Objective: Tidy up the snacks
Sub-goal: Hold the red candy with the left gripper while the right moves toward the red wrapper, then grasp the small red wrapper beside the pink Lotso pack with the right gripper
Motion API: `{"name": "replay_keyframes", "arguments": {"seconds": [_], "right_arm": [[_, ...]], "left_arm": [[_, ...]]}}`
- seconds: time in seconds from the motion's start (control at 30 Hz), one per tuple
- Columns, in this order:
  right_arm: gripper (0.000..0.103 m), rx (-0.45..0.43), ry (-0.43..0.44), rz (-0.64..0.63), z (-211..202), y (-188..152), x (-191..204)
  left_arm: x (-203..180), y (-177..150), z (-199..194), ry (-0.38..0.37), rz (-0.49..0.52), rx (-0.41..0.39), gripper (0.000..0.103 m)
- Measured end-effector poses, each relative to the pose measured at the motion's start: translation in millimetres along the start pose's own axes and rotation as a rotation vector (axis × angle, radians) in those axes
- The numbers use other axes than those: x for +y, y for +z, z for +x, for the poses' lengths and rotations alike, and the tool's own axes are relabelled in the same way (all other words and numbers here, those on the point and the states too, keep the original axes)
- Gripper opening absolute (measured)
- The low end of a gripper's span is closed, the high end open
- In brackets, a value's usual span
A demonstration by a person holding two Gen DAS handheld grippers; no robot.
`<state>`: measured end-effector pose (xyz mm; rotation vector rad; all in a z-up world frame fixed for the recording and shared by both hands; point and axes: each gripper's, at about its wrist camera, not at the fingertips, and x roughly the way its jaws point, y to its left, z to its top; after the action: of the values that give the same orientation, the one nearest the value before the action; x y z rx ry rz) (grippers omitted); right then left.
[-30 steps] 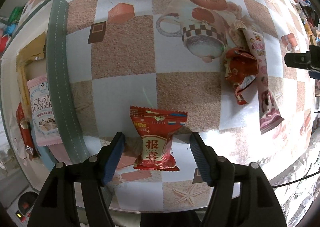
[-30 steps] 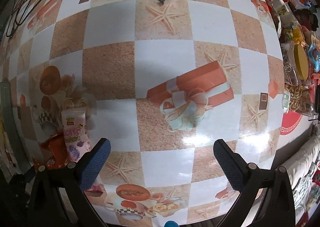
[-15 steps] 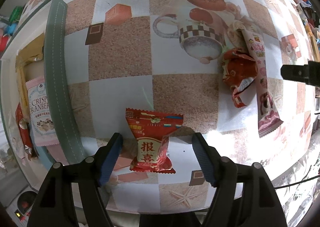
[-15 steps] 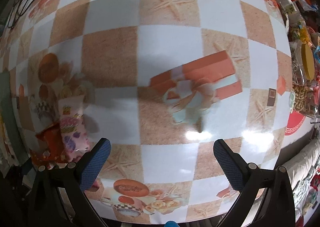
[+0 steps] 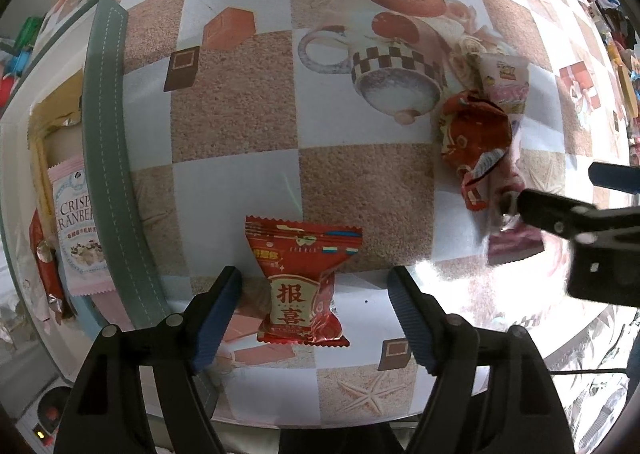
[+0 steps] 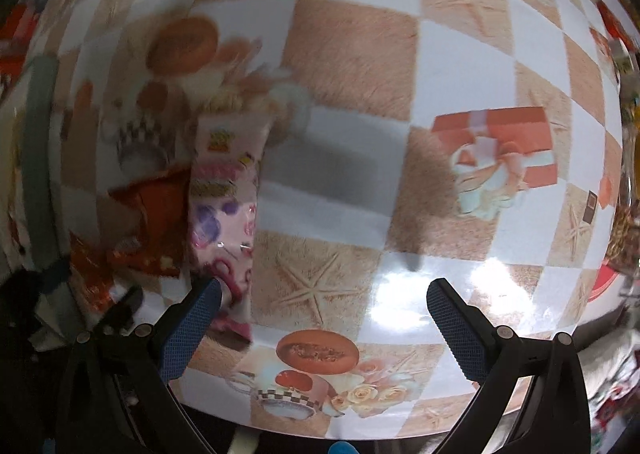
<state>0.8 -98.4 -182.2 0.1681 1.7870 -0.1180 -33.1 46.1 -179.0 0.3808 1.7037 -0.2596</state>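
Left gripper (image 5: pixel 314 302) pointed straight down over the checked tablecloth (image 5: pixel 240 126), jaws opening. Red candy packet (image 5: pixel 302 278) lay flat on the cloth between the blue pads (image 5: pixel 216 310) — clear gaps on both sides, nothing gripped.

To the left, a grey-green tray rim (image 5: pixel 108 158), running up and down the view. Behind it, partly hidden, a pink-and-white cranberry packet (image 5: pixel 78 222) with a darker red wrapper (image 5: pixel 44 266) just beside it.

To the right, well apart from the candy packet, a crumpled red wrapper (image 5: pixel 472 134) lay against a long pink packet (image 5: pixel 506 90), the two touching or overlapping.

Right gripper (image 6: pixel 324 294) stood wide open, empty. Its view was blurred. The pink packet (image 6: pixel 224 198) ran lengthwise at that gripper's left pad (image 6: pixel 192 322), lower end passing behind the pad tip — contact could not be told. Crumpled wrapper (image 6: pixel 148 210) sat on the packet's far side, outside the jaws. From the left camera, the right gripper's dark finger (image 5: pixel 560 214) reached in from the right edge, its tip over the pink packet's lower end.
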Motion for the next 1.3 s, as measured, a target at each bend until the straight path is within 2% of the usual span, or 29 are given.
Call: {"name": "replay_keyframes", "arguments": {"seconds": [0.13, 0.37, 0.53, 0.73, 0.8, 0.93, 1.07, 1.17, 1.3], "right_arm": [[0.103, 0.014, -0.002, 0.029, 8, 1, -6], [0.103, -0.012, -0.09, 0.097, -2, 22, -44], [0.103, -0.024, -0.091, 0.143, -7, 24, -65], [0.103, -0.058, 0.006, 0.147, -29, 27, -57], [0.103, -0.065, 0.071, 0.141, -44, 33, -55], [0.103, -0.047, 0.253, 0.165, -48, 26, -42], [0.103, 0.036, 0.443, 0.248, -36, 23, -33], [0.103, 0.084, 0.481, 0.299, -21, 20, -30], [0.103, 0.099, 0.442, 0.293, -10, 21, -19]], "left_arm": [[0, 0, 0, -0.001, 0.0, -0.002, 0.079], [-1, -1, 1, -0.001, 0.003, -0.001, 0.079], [-1, -1, 1, -0.001, 0.002, -0.002, 0.079], [1, -1, 1, 0.002, 0.005, 0.0, 0.079], [4, -2, 2, 0.004, 0.002, -0.001, 0.079], [14, -6, 3, 0.003, -0.018, 0.002, 0.079], [20, -9, 3, 0.002, -0.016, 0.004, 0.079], [22, -9, 4, 0.002, -0.016, 0.004, 0.079], [26, -14, 4, 0.003, -0.009, 0.0, 0.079]]}}
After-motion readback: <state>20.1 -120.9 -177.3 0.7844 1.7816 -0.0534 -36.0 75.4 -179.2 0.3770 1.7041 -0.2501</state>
